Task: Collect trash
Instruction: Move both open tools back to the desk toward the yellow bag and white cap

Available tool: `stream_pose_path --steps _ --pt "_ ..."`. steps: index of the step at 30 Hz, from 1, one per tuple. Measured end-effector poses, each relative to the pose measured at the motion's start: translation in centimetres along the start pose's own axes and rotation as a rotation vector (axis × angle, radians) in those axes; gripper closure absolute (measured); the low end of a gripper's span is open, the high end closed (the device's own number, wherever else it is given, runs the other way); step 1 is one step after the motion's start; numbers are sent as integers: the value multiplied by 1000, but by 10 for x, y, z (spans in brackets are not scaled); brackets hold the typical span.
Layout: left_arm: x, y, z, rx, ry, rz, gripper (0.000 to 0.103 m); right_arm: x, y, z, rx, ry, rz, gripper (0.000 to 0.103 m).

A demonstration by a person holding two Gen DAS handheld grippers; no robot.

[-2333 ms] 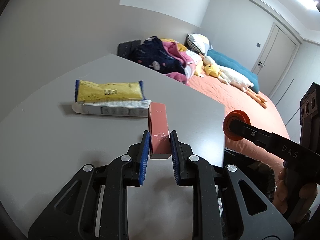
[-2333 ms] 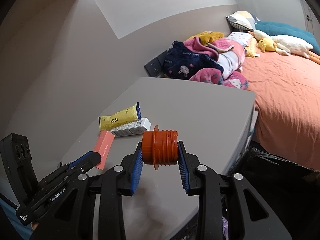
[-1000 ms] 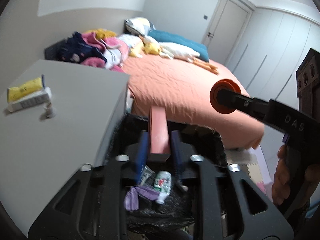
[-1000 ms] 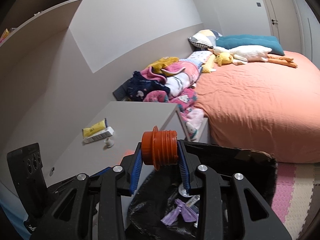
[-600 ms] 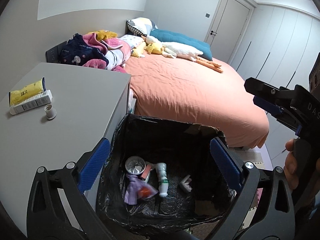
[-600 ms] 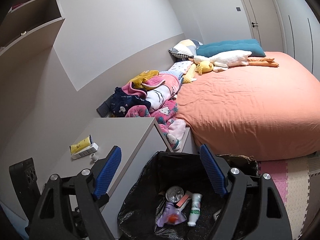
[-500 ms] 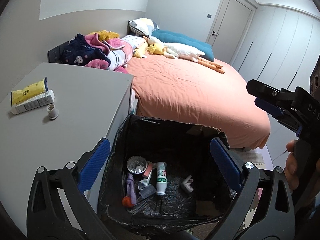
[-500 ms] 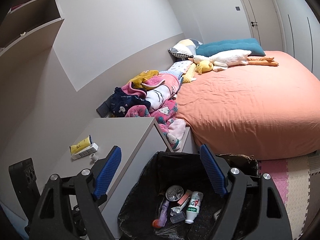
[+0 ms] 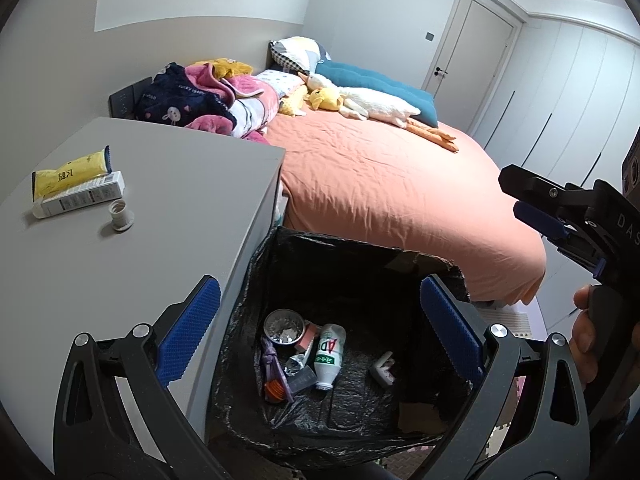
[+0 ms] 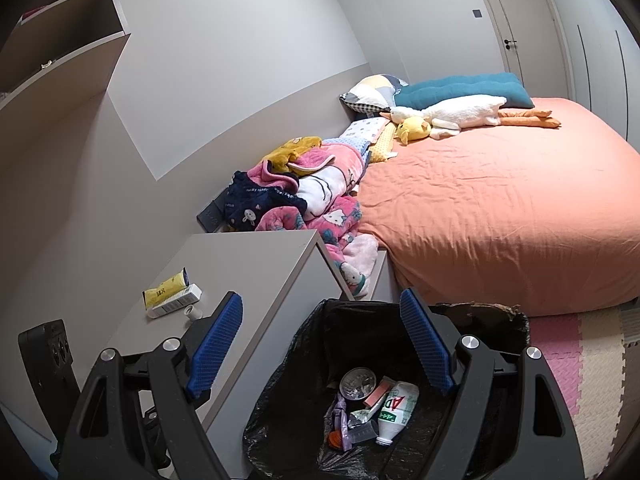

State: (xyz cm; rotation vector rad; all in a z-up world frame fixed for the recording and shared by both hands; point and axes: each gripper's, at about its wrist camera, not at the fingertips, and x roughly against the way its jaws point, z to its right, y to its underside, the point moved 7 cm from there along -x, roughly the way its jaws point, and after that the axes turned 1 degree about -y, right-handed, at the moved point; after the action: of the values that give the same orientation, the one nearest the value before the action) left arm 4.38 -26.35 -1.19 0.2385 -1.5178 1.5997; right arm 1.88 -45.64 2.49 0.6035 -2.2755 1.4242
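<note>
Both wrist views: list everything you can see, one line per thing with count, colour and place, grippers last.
bin: one, black liner, beside the table
white bottle: one, in the bin
pink box: one, in the bin
orange cap: one, in the bin
table: one, grey
yellow tube: one, on the table
white carton: one, against the tube
small white cap: one, by the carton
bed: one, orange sheet
left gripper: black, blue pads, open, empty
right gripper: same, open, empty
</note>
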Motion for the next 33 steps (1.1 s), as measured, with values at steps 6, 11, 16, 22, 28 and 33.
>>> stream_pose_path --steps 6,11,16,22,28,33 --pt "3 -2 -19 25 -23 4 6 -14 4 -16 23 -13 -24 22" --pt "8 -3 -39 47 -53 16 6 -28 8 -32 44 -28 -45 22" --pt "13 -5 -61 55 -81 22 6 -43 12 -52 69 -46 -63 22" --pt "18 -7 -90 79 -103 25 6 -62 18 -76 91 -61 -90 22" --pt "21 -6 -118 99 -126 25 6 -83 25 -100 116 -74 -119 22" --pt "22 -5 -144 121 -137 23 6 -100 32 -120 132 -86 -145 22"
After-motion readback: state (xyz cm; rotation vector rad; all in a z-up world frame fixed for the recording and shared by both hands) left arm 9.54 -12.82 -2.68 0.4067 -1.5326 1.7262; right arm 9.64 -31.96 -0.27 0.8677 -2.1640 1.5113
